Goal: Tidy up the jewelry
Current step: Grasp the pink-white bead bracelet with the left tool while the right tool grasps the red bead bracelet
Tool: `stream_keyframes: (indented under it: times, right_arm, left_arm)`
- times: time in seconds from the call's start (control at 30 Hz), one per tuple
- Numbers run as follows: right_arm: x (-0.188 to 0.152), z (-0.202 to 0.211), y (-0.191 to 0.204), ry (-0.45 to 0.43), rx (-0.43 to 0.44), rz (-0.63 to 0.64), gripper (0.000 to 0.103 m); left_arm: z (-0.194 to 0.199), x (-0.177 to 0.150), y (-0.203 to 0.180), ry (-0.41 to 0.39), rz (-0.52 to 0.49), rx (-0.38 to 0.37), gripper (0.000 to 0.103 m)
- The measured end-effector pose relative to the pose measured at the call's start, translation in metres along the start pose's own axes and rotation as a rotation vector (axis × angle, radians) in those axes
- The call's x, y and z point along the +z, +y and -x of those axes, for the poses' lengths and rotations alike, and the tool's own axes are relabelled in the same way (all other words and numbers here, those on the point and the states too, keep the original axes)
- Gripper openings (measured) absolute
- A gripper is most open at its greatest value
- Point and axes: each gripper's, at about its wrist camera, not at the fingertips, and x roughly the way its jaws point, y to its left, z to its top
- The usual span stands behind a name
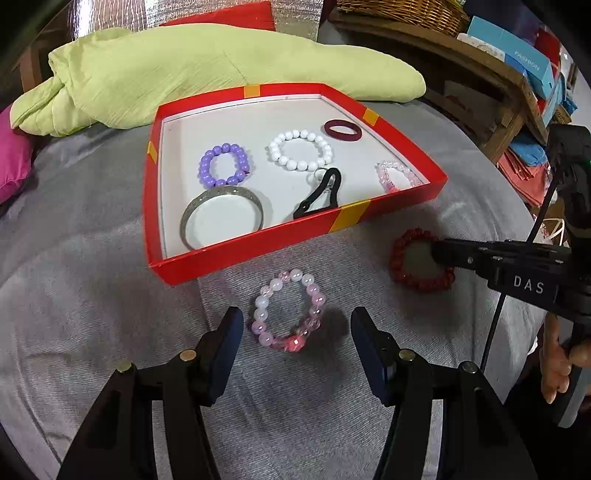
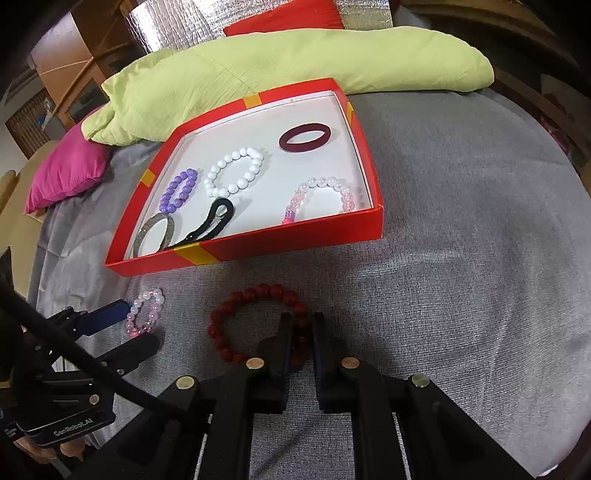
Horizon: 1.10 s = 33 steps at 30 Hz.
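Observation:
A pink and white bead bracelet (image 1: 289,311) lies on the grey cloth between the fingers of my open left gripper (image 1: 295,332); it also shows in the right wrist view (image 2: 144,313). My right gripper (image 2: 302,328) is shut on the near side of a dark red bead bracelet (image 2: 255,321), which rests on the cloth; it shows in the left wrist view (image 1: 399,258). The red tray (image 1: 255,251) holds purple (image 1: 223,165), white (image 1: 300,149) and pale pink (image 1: 397,175) bead bracelets, a maroon bangle (image 1: 342,130), a silver bangle (image 1: 221,214) and a black clip (image 1: 319,194).
A light green pillow (image 1: 207,70) lies behind the tray. A magenta cushion (image 2: 68,170) sits at the far left. Shelves with boxes (image 1: 517,55) and a wicker basket (image 1: 402,13) stand at the right. Grey cloth (image 2: 461,240) covers the surface.

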Motion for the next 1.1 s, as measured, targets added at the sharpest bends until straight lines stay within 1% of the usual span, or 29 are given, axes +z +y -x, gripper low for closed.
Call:
stream_keyframes:
  times: [0.03, 0.1, 0.13, 0.17, 0.23, 0.3, 0.37, 0.47, 0.87, 1.0, 1.1]
  right_arm:
    - [0.000, 0.000, 0.000, 0.000, 0.002, 0.001, 0.011]
    - [0.000, 0.000, 0.000, -0.001, 0.005, 0.003, 0.013]
    - [-0.001, 0.000, -0.001, -0.002, 0.008, 0.002, 0.013]
    - [0.000, 0.000, -0.001, -0.002, 0.012, 0.000, 0.013]
    - [-0.001, 0.000, -0.002, -0.002, 0.018, -0.003, 0.013]
    - [-0.001, 0.000, -0.003, -0.002, 0.024, -0.010, 0.013]
    - [-0.002, 0.001, -0.004, -0.004, 0.024, -0.009, 0.013]
    - [-0.002, 0.001, -0.003, -0.009, 0.021, -0.001, 0.013]
    - [-0.002, -0.002, 0.003, -0.013, -0.007, 0.018, 0.013]
    - [-0.001, -0.004, 0.003, -0.016, -0.013, 0.017, 0.014]
    - [-0.001, -0.005, 0.005, -0.019, -0.015, 0.018, 0.018]
  left_arm:
    - [0.000, -0.001, 0.001, 0.002, 0.003, -0.012, 0.062]
    - [-0.002, -0.001, 0.000, 0.002, 0.005, -0.022, 0.058]
    - [-0.002, -0.002, 0.000, -0.001, -0.003, -0.017, 0.052]
    - [-0.003, -0.003, -0.001, -0.004, -0.012, -0.015, 0.041]
    - [-0.003, -0.003, -0.002, -0.007, -0.019, -0.020, 0.028]
    - [-0.003, -0.003, -0.001, -0.011, -0.012, -0.028, 0.025]
    - [-0.003, -0.003, 0.000, -0.014, -0.009, -0.028, 0.019]
    - [-0.002, -0.004, 0.000, -0.018, -0.013, -0.026, 0.016]
    - [0.005, -0.008, 0.000, -0.017, -0.011, 0.008, 0.015]
    - [0.008, -0.011, 0.003, -0.010, -0.003, 0.031, 0.015]
    - [0.012, -0.012, 0.008, -0.013, 0.005, 0.046, 0.015]
